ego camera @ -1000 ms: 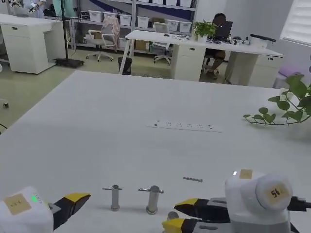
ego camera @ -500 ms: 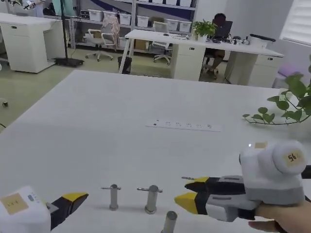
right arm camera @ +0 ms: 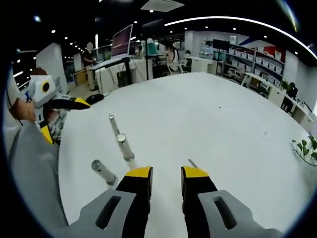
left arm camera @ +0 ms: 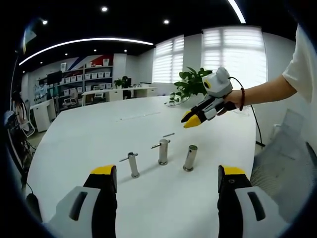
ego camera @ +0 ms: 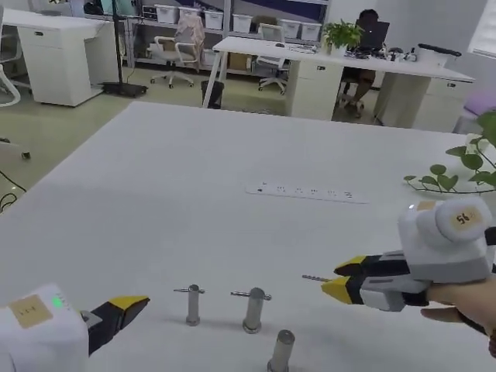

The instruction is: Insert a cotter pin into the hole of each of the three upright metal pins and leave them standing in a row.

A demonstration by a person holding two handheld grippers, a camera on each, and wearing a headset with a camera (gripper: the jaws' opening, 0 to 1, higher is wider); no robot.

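Note:
Three upright metal pins stand near the table's front edge. The left pin and the middle pin each carry a cotter pin through the top. The third pin, nearer me, has a bare top. A loose cotter pin lies on the table just ahead of my right gripper, whose yellow-tipped jaws stand slightly apart with nothing between them. In the right gripper view the cotter pin sits just past the right gripper. My left gripper is wide open, facing the pins from the left.
A white power strip lies flat at mid-table. A leafy plant reaches in from the right edge. The white tabletop stretches wide beyond the pins. Desks, chairs and shelves stand further back in the room.
My right gripper has risen from beside the third pin and moved right and farther out, with its tips now at the loose cotter pin. The left gripper has held still.

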